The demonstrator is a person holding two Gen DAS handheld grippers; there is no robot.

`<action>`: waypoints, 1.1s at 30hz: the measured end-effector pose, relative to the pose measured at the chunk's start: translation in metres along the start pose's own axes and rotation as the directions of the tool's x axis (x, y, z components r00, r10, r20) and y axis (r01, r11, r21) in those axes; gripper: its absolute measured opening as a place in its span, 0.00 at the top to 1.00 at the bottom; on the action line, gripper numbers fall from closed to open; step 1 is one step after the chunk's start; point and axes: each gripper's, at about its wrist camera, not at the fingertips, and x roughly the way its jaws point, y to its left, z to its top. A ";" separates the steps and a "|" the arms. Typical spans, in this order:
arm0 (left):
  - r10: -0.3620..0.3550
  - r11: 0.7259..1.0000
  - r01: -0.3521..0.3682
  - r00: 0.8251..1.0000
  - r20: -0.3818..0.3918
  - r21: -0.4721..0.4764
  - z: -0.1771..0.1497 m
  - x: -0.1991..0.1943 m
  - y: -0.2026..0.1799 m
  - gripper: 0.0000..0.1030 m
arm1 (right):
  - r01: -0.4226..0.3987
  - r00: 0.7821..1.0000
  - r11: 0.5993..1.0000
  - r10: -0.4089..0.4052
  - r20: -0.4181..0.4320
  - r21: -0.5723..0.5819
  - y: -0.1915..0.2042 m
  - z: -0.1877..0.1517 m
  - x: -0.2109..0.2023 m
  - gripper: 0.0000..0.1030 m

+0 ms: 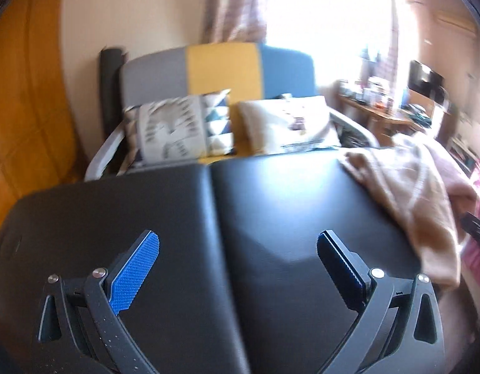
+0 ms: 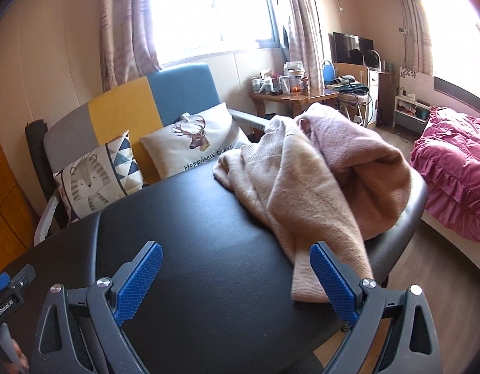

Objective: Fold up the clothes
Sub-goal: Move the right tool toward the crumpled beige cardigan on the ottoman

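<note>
While both are hovering over the desk (image 2: pixel 193 249):
Sweater (image 2: pixel 317 180): lying crumpled at the desk's far right corner, sleeve trailing toward the right gripper (image 2: pixel 236 275) (nearer).
Left gripper (image 1: pixel 238 265): gaping wide, holding nothing.
Right gripper: likewise.
Hidden: sweater's right side, draping off the edge.
</note>
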 end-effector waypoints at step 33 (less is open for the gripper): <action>-0.122 0.975 0.108 0.991 0.062 0.192 0.021 -0.047 -0.156 0.00 | 0.055 0.997 0.995 -0.050 -0.062 0.083 -0.047 -0.008 0.007 0.05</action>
